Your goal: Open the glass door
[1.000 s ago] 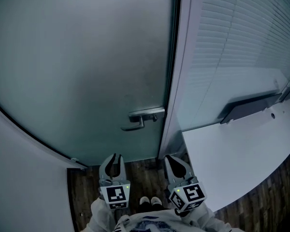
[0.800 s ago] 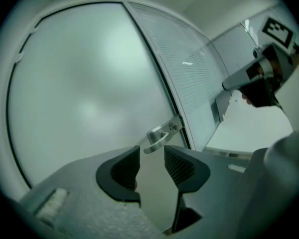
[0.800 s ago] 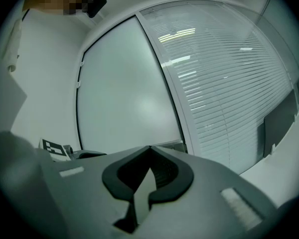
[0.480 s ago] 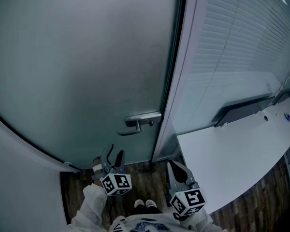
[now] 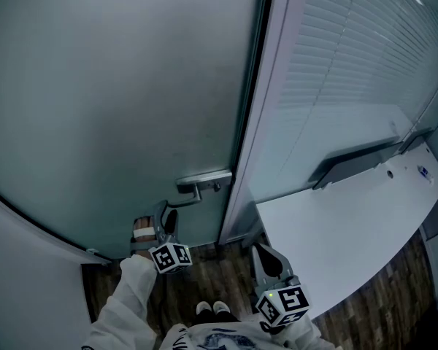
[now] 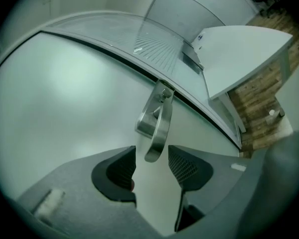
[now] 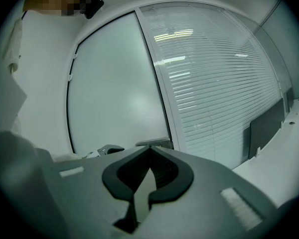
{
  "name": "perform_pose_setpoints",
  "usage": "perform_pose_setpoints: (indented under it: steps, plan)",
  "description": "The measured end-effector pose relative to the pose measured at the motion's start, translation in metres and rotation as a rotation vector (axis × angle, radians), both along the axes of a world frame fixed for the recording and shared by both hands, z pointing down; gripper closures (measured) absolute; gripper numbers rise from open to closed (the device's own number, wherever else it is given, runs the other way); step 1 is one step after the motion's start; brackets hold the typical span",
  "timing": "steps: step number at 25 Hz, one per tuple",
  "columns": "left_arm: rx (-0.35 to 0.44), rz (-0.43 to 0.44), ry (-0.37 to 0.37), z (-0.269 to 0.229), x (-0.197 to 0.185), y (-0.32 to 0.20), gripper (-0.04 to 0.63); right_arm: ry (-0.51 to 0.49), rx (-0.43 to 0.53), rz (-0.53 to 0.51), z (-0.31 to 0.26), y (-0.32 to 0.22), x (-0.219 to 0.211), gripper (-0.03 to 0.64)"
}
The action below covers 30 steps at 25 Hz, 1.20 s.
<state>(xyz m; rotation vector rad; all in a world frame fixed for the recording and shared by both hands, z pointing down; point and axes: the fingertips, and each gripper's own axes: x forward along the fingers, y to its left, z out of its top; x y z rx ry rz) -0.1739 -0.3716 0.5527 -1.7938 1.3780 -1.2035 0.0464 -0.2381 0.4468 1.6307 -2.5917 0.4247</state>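
Observation:
The frosted glass door (image 5: pixel 117 86) stands shut, its metal lever handle (image 5: pixel 203 179) near the right edge. My left gripper (image 5: pixel 166 217) is rolled on its side just below the handle. In the left gripper view its jaws (image 6: pixel 152 151) stand open, and the free end of the lever (image 6: pixel 159 118) reaches just to the gap between the fingertips without touching the pads. My right gripper (image 5: pixel 265 256) hangs lower to the right, away from the door. Its jaws (image 7: pixel 149 149) are shut on nothing, and the door (image 7: pixel 114 83) and handle (image 7: pixel 154 143) show beyond them.
A pale door frame (image 5: pixel 252 122) separates the door from a glass wall with blinds (image 5: pixel 350 64). A white desk top (image 5: pixel 336 217) juts in at the right with a dark panel (image 5: pixel 358 159) behind it. Dark wooden floor (image 5: pixel 212 275) and the person's shoes (image 5: pixel 208 308) lie below.
The left gripper has moved forward to the lever handle, rolled onto its side and opened its jaws. The right gripper has stayed about where it was.

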Motion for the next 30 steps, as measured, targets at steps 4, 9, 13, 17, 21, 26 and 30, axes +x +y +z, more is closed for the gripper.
perform_pose_setpoints:
  steps: [4, 9, 13, 17, 21, 26, 30]
  plan:
    - [-0.008, 0.022, -0.066, 0.006, 0.005, -0.01, 0.402, 0.001, -0.007, -0.005, 0.002, -0.002, -0.002, 0.612]
    - [0.011, 0.018, -0.088, 0.012, 0.006, -0.019, 0.439, -0.002, -0.014, -0.015, 0.005, -0.004, -0.006, 0.612]
    - [0.021, 0.006, -0.087, 0.006, 0.005, -0.016, 0.453, -0.004, -0.021, -0.019, 0.007, -0.006, -0.007, 0.612]
    - [0.044, -0.047, -0.038, 0.008, 0.005, -0.017, 0.454, -0.012, -0.042, -0.034, 0.014, -0.01, -0.011, 0.612]
    - [0.021, -0.123, 0.106, 0.036, 0.005, -0.021, 0.466, -0.016, -0.053, -0.055, 0.018, -0.014, -0.017, 0.612]
    - [-0.003, -0.194, 0.218, 0.041, 0.008, -0.018, 0.471, -0.017, -0.068, -0.058, 0.023, -0.014, -0.015, 0.612]
    - [-0.009, -0.189, 0.22, 0.04, 0.009, -0.006, 0.469, -0.026, -0.076, -0.051, 0.026, -0.011, -0.011, 0.612]
